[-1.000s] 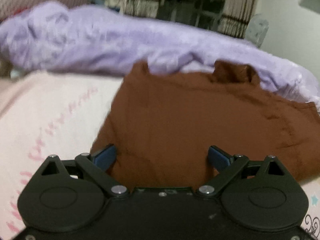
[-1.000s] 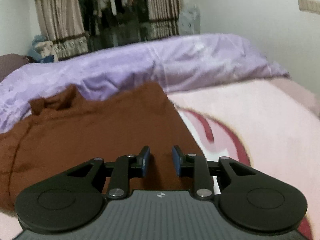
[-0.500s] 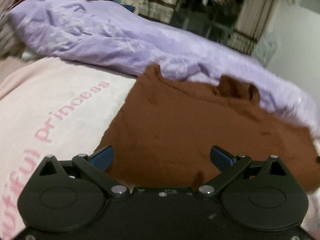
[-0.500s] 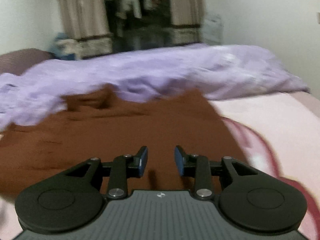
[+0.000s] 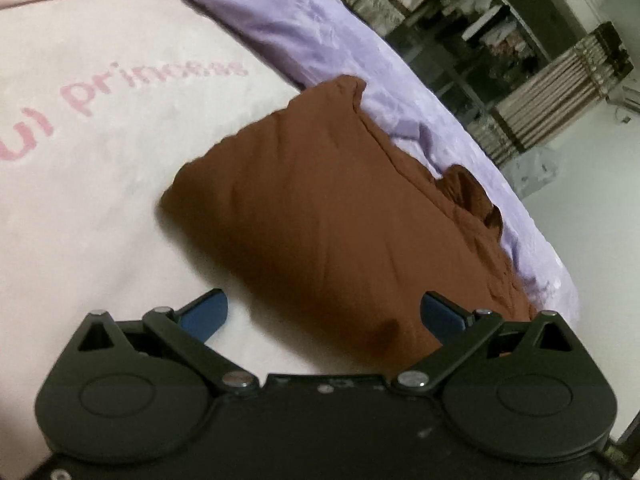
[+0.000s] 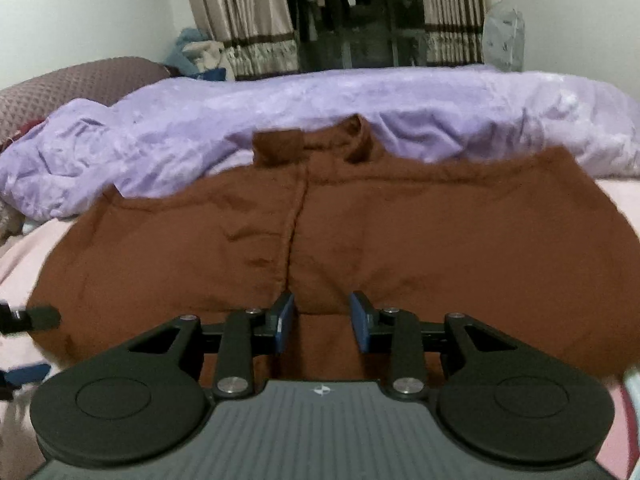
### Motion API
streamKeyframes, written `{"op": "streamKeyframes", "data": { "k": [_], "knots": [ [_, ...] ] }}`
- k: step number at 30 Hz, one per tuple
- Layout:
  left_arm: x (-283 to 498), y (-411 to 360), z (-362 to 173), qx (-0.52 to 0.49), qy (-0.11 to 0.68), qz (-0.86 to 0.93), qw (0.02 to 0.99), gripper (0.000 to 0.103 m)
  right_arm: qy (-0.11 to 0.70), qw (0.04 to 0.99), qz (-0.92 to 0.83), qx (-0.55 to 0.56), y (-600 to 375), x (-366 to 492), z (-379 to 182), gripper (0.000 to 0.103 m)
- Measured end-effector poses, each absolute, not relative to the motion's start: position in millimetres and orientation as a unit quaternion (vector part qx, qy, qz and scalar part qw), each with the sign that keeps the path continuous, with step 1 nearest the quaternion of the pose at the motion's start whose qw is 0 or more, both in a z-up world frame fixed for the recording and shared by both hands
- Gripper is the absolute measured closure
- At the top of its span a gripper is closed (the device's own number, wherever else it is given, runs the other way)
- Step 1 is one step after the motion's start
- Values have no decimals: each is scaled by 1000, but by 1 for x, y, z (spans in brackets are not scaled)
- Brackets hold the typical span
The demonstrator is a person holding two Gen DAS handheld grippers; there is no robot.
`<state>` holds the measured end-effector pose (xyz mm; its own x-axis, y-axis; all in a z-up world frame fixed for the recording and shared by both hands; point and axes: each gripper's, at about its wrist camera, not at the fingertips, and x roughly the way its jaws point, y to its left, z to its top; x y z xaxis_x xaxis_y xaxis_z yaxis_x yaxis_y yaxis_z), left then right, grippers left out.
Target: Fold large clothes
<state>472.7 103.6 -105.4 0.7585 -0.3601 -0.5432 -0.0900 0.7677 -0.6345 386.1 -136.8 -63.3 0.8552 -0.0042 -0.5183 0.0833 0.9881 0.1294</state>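
pink bedspread [image 5: 100, 184] | left gripper [image 5: 324, 314] tilted, jaws wide | brown garment [image 5: 332, 216] flat

Brown garment [image 6: 400, 240], laid out on a pink bed cover.

A large rust-brown piece of clothing, plain and unpatterned, is spread nearly flat, with soft creases across its surface. A vertical seam or placket is seen running down its middle in the right wrist view, topped by a rumpled collar-like part at the far edge. That far edge is laid against a bunched lilac quilt. In the left wrist view the garment [image 5: 340, 220] is seen at a slant, its near corner rounded and slightly puffed.
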Motion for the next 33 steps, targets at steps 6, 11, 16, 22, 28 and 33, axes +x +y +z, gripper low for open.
{"op": "streamKeyframes", "data": {
  "k": [6, 11, 16, 22, 28, 33],
  "knots": [
    [485, 106, -107, -347, 312, -64, 882, 0, 265, 961, -21, 70, -136, 384, -71, 63],
    [499, 114, -106, -352, 300, -58, 885, 0, 263, 961, -23, 76, -136, 385, -72, 63],
    [505, 115, -105, -348, 298, -49, 888, 0, 263, 960, -25, 89, -138, 385, -73, 63],
    [515, 115, -100, -334, 310, -41, 889, 2, 262, 960, -25, 97, -140, 384, -74, 63],
    [516, 118, -99, -326, 317, -36, 890, 50, 262, 960, -25, 98, -140, 384, -75, 63],
    [507, 109, -87, -298, 297, -54, 906, 65, 260, 961, -26, 91, -138, 383, -75, 63]
  ]
}}
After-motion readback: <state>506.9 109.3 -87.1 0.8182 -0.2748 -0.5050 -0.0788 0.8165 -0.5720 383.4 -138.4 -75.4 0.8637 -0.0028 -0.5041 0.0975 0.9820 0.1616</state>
